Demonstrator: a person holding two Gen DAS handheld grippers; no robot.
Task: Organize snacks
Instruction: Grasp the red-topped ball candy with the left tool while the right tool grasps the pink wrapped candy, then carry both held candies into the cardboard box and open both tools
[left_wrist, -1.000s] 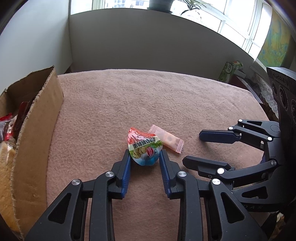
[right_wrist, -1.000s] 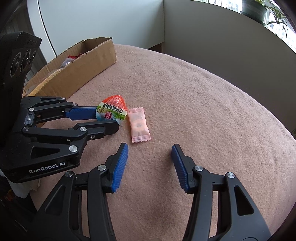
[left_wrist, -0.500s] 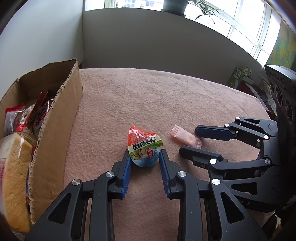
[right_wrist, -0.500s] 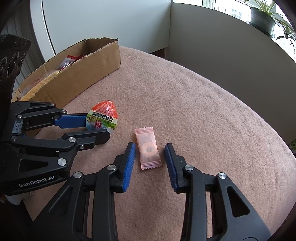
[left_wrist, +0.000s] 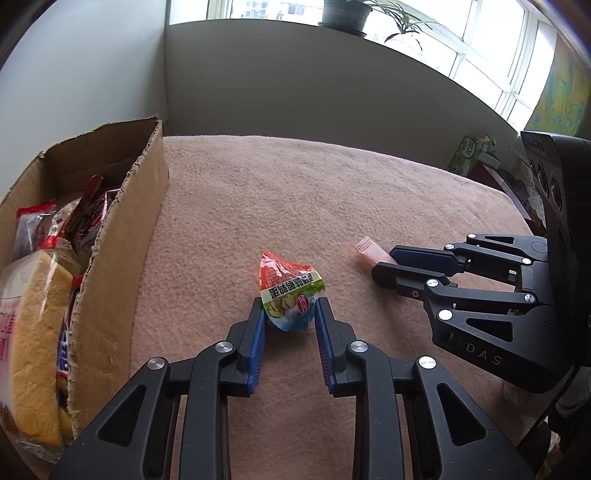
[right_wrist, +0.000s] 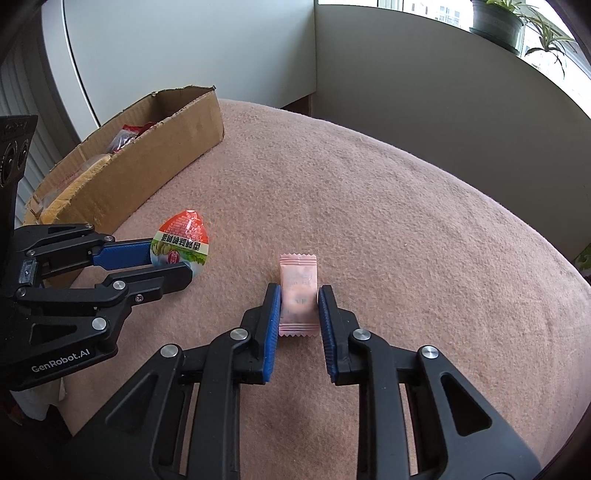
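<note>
A teardrop-shaped snack packet (left_wrist: 288, 284), red on top with a green and white label, sits between the blue pads of my left gripper (left_wrist: 290, 306). The jaws are closing and both pads press its sides. In the right wrist view the same packet (right_wrist: 183, 240) shows at the tip of the left gripper (right_wrist: 170, 264). A small pink candy wrapper (right_wrist: 298, 273) lies on the pink blanket, and my right gripper (right_wrist: 300, 293) is shut on its lower half. From the left wrist, only the pink candy's far end (left_wrist: 367, 251) sticks out of the right gripper (left_wrist: 384, 262).
An open cardboard box (left_wrist: 122, 236) on the left holds a wrapped sponge cake (left_wrist: 37, 332) and several red snack bags. It also shows far left in the right wrist view as the cardboard box (right_wrist: 147, 170). The pink blanket (left_wrist: 295, 192) runs to a grey wall.
My right gripper moved forward over the pink candy and closed on it. My left gripper carried the teardrop packet left, away from the candy and closer to the box.
</note>
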